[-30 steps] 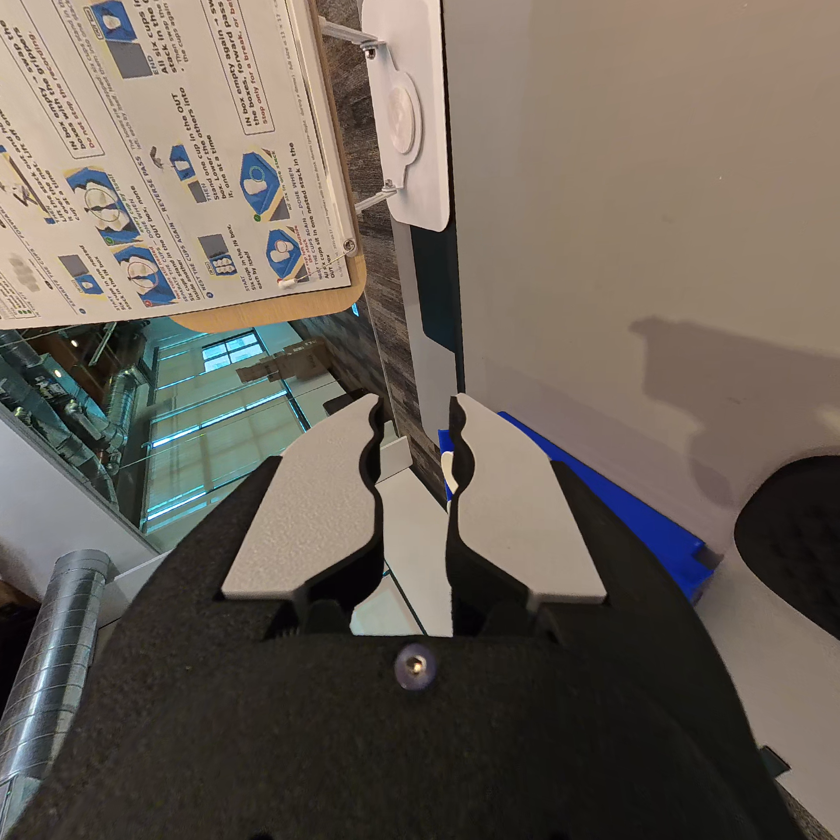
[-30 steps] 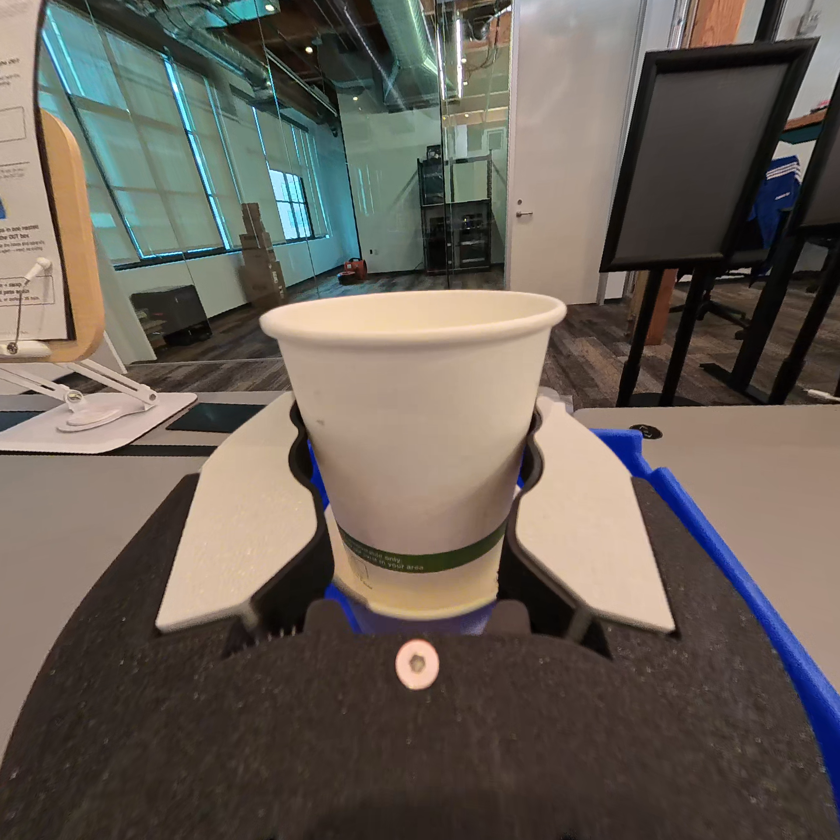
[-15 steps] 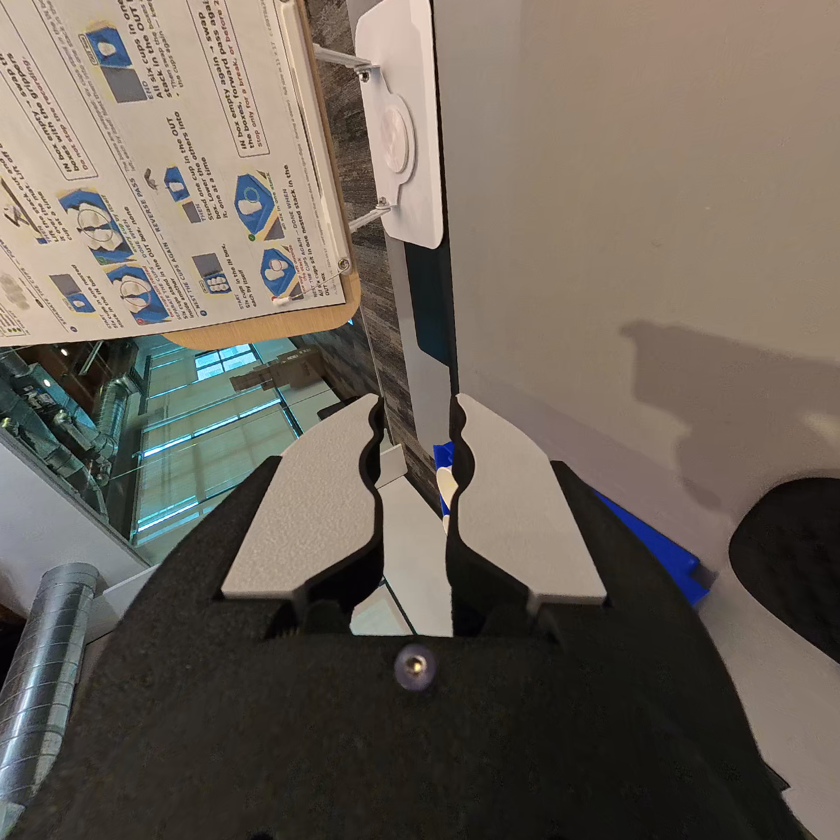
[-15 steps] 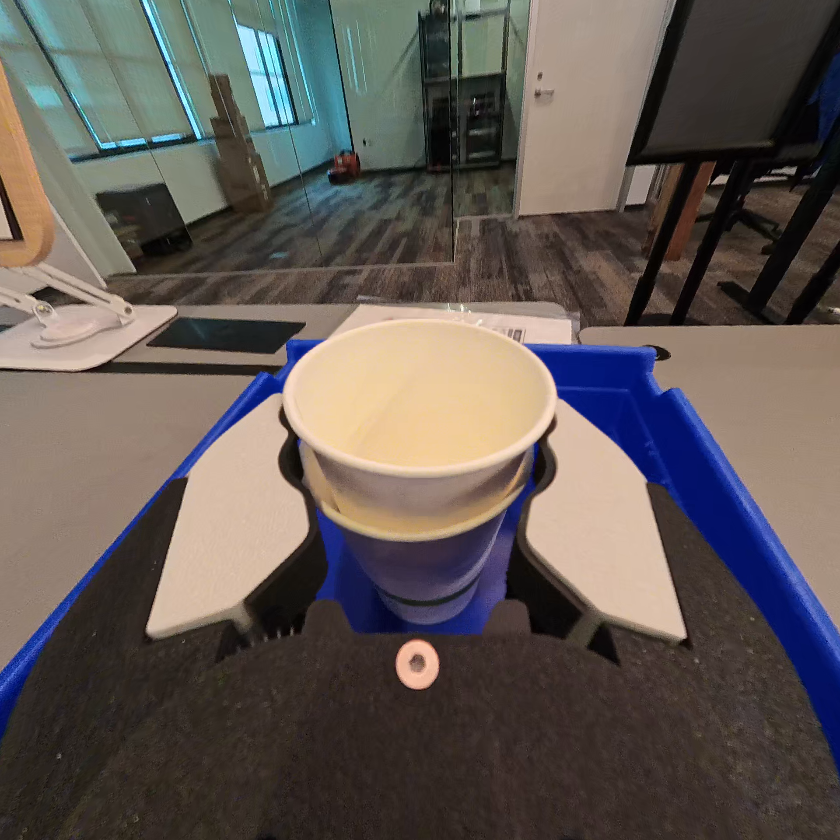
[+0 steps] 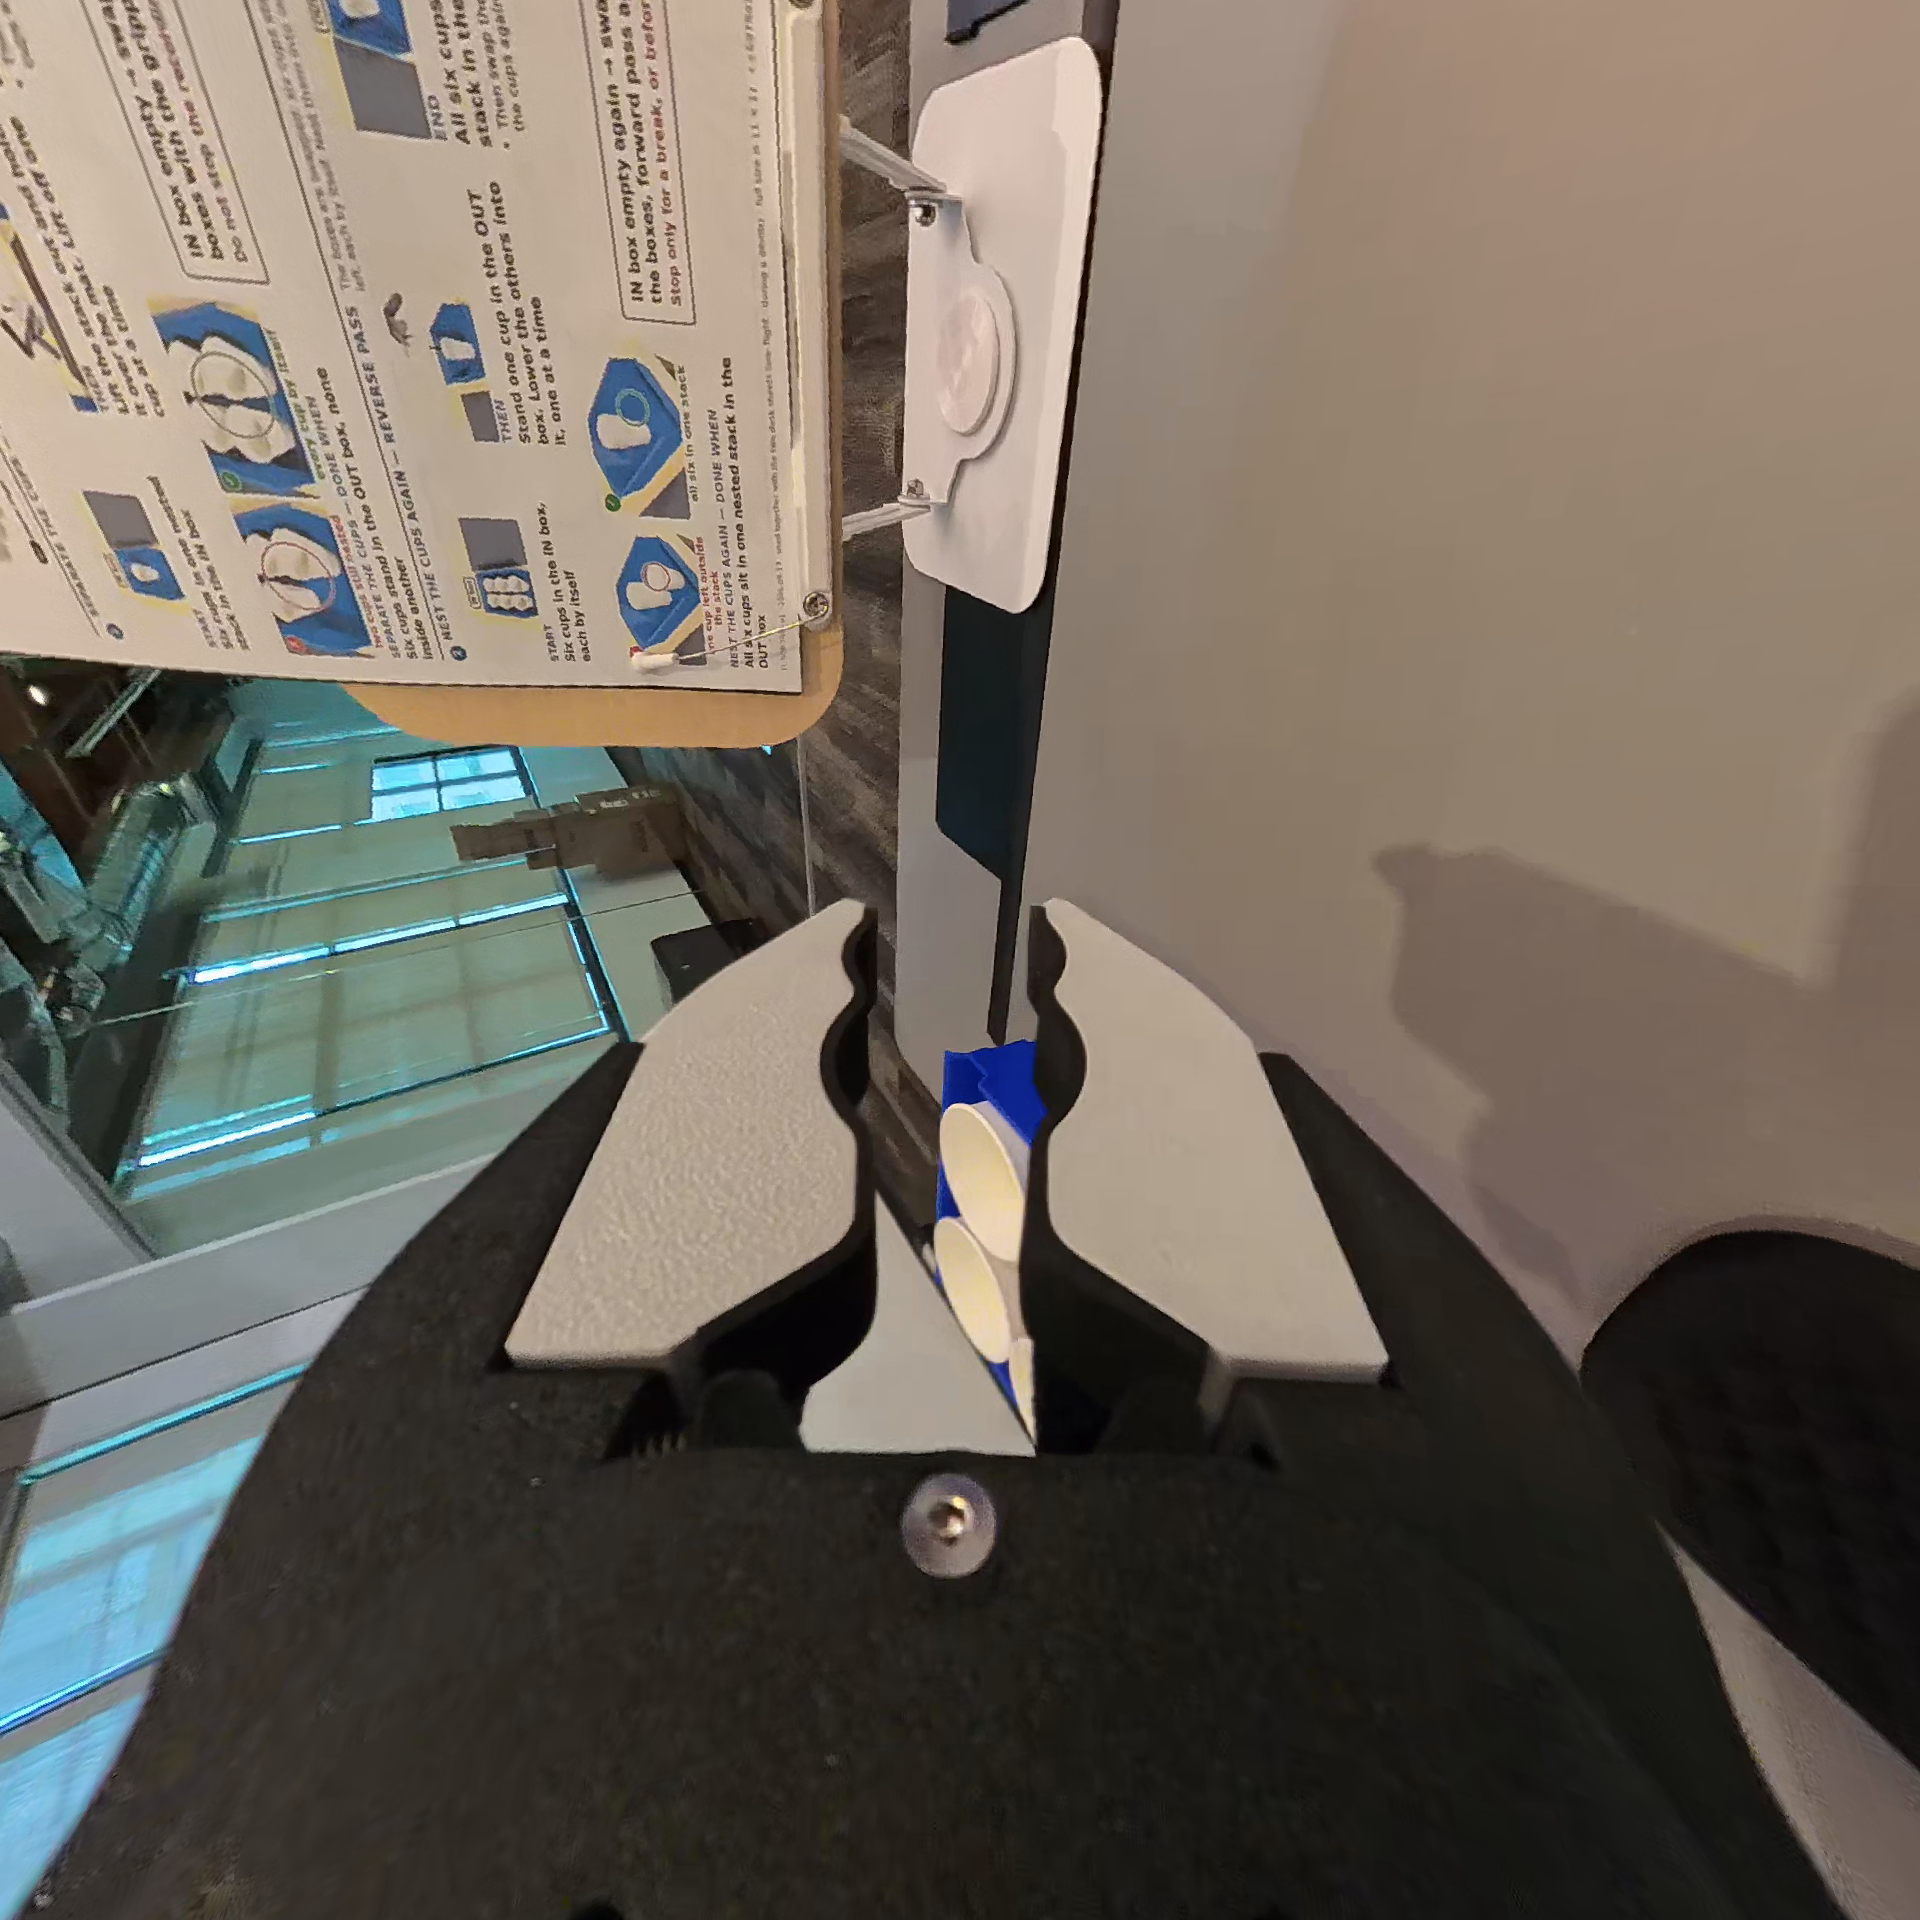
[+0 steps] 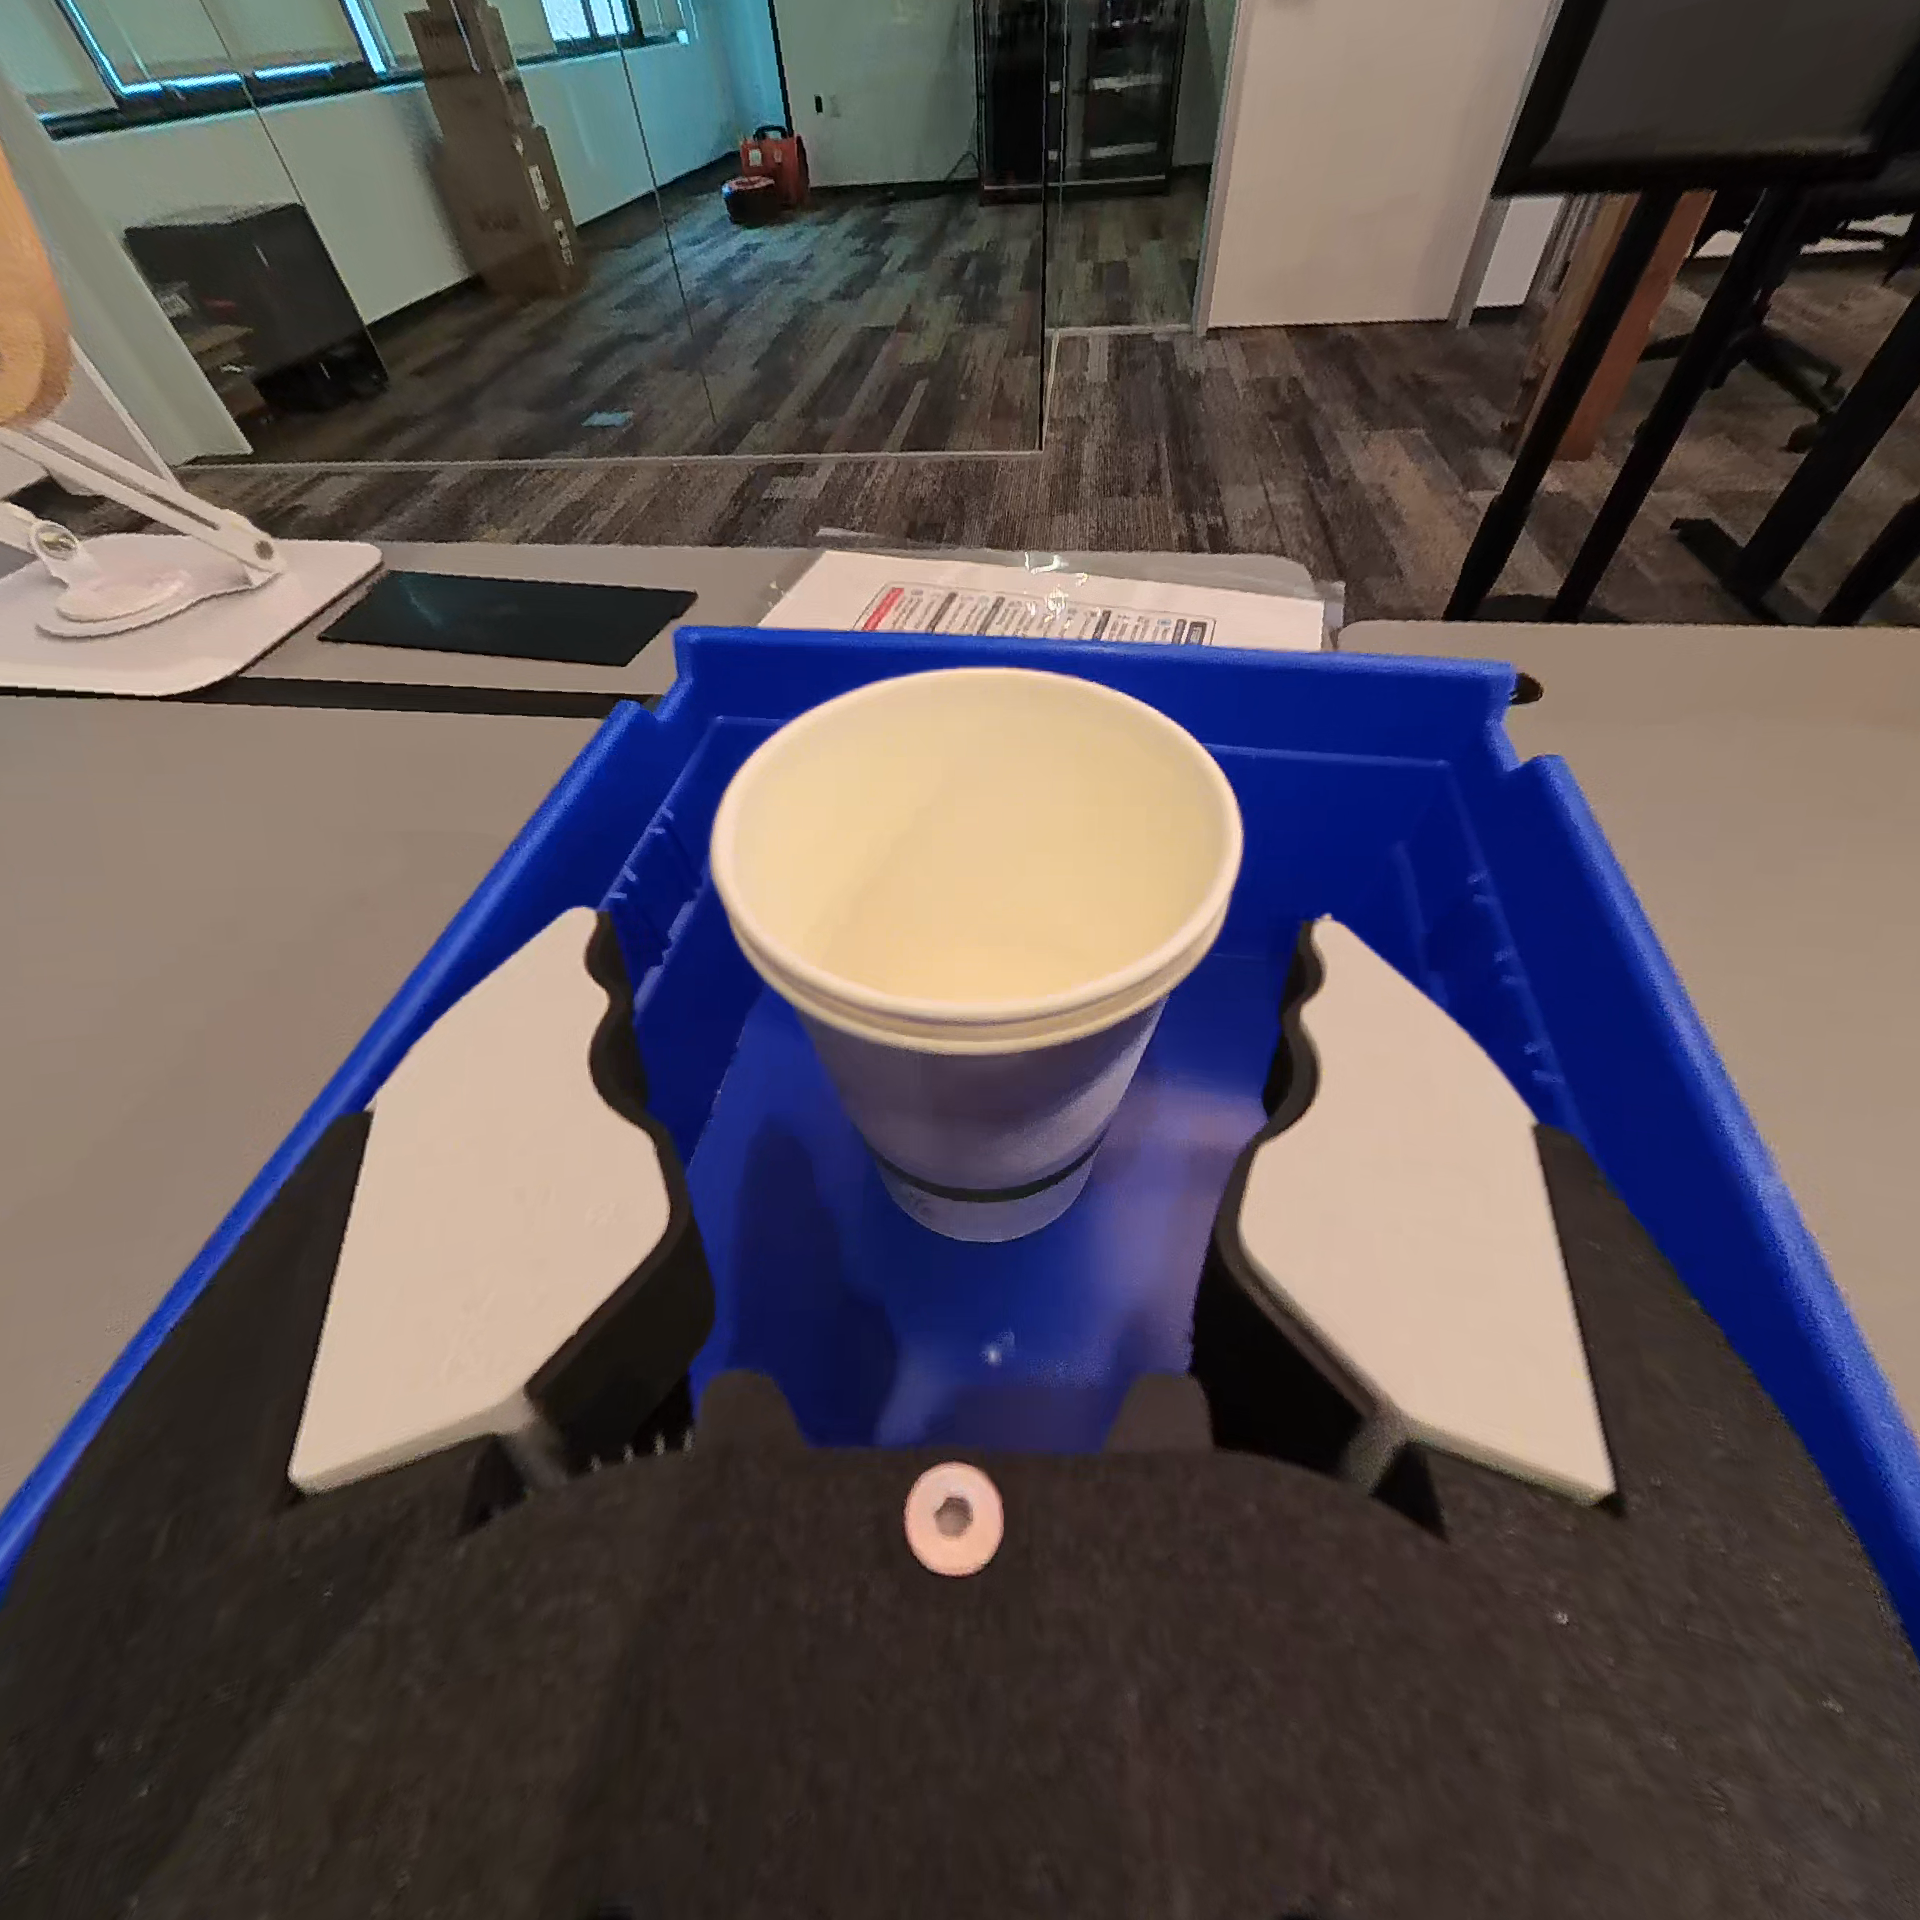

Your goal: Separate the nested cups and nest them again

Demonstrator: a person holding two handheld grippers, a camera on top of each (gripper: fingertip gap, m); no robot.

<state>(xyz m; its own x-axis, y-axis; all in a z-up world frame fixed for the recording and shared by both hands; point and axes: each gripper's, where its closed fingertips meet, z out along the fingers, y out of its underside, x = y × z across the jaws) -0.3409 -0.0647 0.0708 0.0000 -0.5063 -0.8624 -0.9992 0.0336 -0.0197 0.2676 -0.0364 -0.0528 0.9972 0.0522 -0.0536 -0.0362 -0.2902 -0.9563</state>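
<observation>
In the right wrist view, a nested stack of white paper cups stands upright in a blue bin. My right gripper is wide open, with both fingers clear of the stack on either side; it holds nothing. In the left wrist view, my left gripper is turned sideways, its fingers a narrow gap apart with nothing between them. Beyond that gap, farther off, several white cups stand in another blue box.
A clipboard with an instruction sheet stands on a white stand, also seen in the right wrist view. A black pad and a printed sheet lie behind the bin on the grey table.
My right gripper lowered the cup it held into the cup in the bin, then opened wide and drew back. The left gripper stayed nearly still and empty.
</observation>
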